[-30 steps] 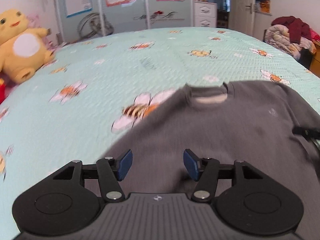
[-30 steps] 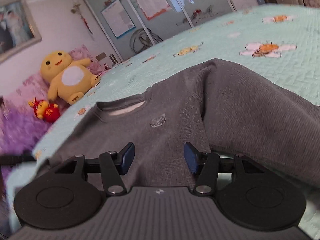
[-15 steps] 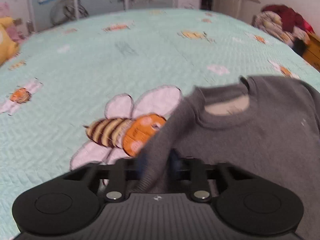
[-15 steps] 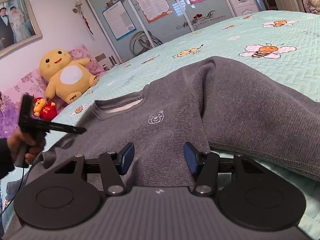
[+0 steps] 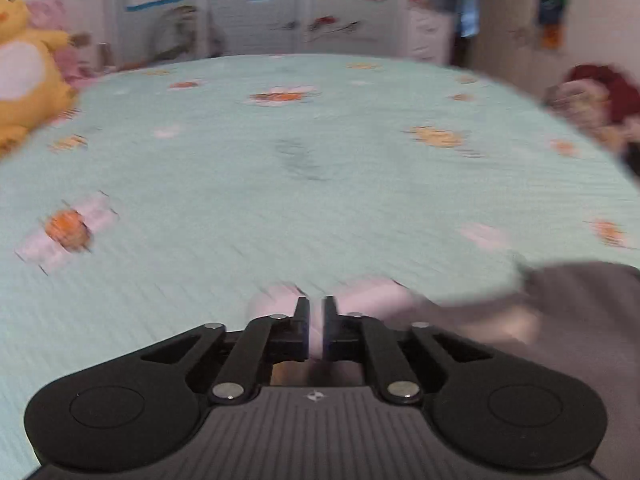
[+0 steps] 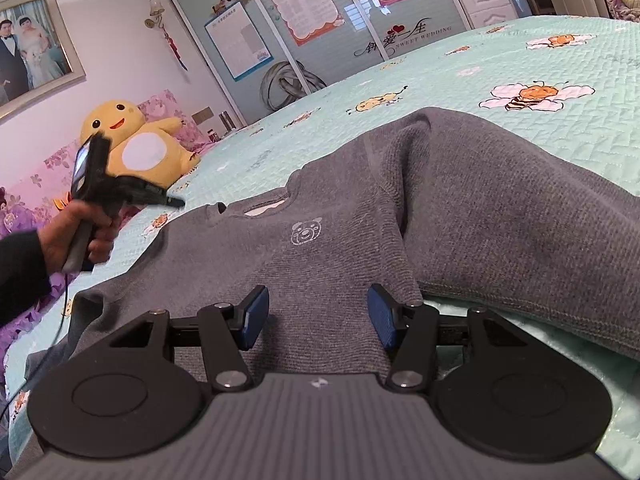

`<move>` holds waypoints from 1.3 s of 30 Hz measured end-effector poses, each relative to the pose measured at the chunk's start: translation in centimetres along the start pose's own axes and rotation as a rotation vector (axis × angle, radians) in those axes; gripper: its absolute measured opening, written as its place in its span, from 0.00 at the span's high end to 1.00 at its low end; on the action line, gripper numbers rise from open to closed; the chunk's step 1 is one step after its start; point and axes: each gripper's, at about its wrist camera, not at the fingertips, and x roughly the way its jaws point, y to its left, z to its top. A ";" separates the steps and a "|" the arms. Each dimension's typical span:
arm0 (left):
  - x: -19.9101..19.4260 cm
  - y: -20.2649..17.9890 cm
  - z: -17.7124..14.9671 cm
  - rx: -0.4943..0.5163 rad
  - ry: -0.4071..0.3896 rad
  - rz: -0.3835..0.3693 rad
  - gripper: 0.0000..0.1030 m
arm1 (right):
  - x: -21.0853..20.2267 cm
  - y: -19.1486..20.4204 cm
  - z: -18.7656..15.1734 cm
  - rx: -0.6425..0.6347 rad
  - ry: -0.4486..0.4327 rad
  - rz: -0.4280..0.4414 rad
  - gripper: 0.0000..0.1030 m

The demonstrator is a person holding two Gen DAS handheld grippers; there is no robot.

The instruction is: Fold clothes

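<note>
Holding the right gripper [image 6: 316,316] low over the hem end of the grey sweatshirt [image 6: 320,264], we keep its blue pads [image 6: 256,316] spread with nothing pinched between them, the knit lying flat just beneath them, which reads to us as a hand parked and ready while the other one works. The sweatshirt lies face up on the mint bee-print bedspread [image 6: 560,52], its collar [image 6: 248,210] pointing away from us and the small bear logo [image 6: 306,231] showing on the chest; one sleeve [image 6: 520,216] is doubled across in a thick roll at the right, so we judge the fold only begun. Our left hand [image 6: 82,236] carries the left gripper [image 5: 316,322] off the garment's far shoulder, over bare bedspread. In its own blurred view the jaws are a narrow slit apart and opening, with only a pale flower print visible through the gap and no cloth in them; the sweatshirt's edge [image 5: 580,308] sits off to the right. That placement suggests to us a reach toward the near shoulder or sleeve. A yellow plush toy [image 6: 140,140] rests by the headboard, well clear of the work.
</note>
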 end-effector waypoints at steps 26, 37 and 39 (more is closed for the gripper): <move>-10.8 -8.6 -7.5 0.258 -0.098 -0.219 0.94 | -0.4 -1.1 0.7 0.102 0.007 0.036 0.45; -19.6 -10.4 -20.9 0.150 0.013 -0.203 0.95 | -4.0 3.2 4.7 0.254 -0.035 0.101 0.26; -19.5 -10.3 -21.1 0.114 0.025 -0.203 0.98 | -3.5 4.8 5.0 0.291 0.008 0.094 0.26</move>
